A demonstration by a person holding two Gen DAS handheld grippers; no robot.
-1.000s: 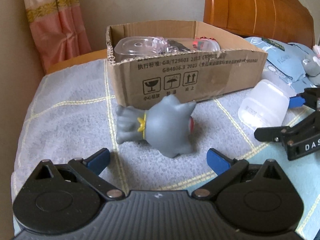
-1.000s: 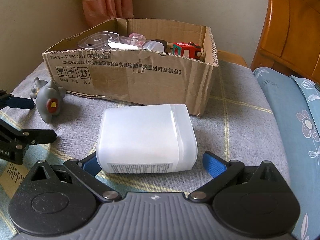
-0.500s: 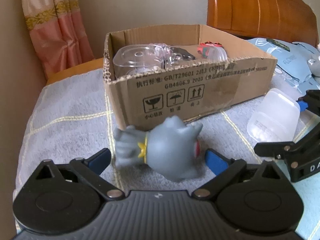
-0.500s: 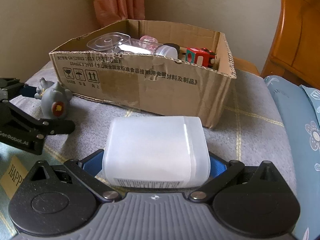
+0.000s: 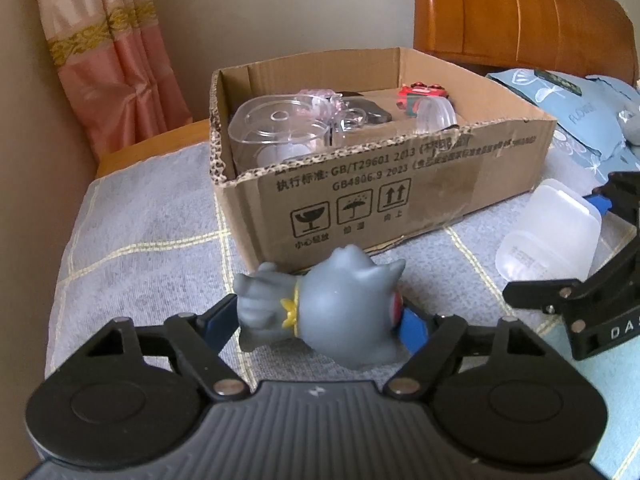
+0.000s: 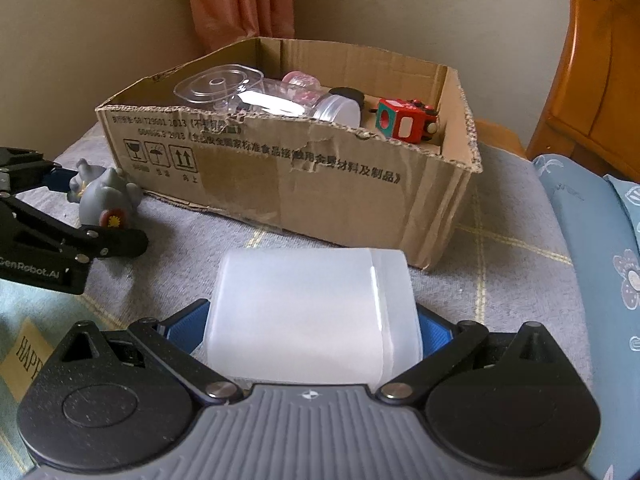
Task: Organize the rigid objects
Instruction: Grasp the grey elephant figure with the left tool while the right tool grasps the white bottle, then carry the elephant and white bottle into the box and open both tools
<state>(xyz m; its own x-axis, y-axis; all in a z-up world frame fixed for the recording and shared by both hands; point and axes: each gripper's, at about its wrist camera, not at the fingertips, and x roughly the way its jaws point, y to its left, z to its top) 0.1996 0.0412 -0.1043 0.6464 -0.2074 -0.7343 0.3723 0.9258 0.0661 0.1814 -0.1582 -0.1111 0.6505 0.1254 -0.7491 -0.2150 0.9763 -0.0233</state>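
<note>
A grey toy figure [image 5: 340,312] with a yellow collar lies on its side on the grey checked blanket, just in front of the cardboard box [image 5: 420,184]. My left gripper [image 5: 318,320] is closing on it, and its blue pads [image 5: 414,326] touch the toy's tail and face. In the right wrist view the same toy [image 6: 106,198] sits between the left fingers. My right gripper [image 6: 312,328] is shut on a frosted white plastic container [image 6: 312,312], with a blue pad against each side. That container [image 5: 548,236] shows at the right in the left wrist view.
The box [image 6: 320,184] holds a clear lidded tub [image 6: 218,88], a pink item, a clear jar [image 6: 340,110] and a red toy vehicle [image 6: 406,120]. A wooden headboard [image 5: 520,12] and blue bedding [image 5: 580,112] lie to the right, a pink curtain [image 5: 116,52] at the back left.
Both grippers moved forward around their objects and closed: the left jaws narrowed onto the grey toy, the right jaws onto the white container.
</note>
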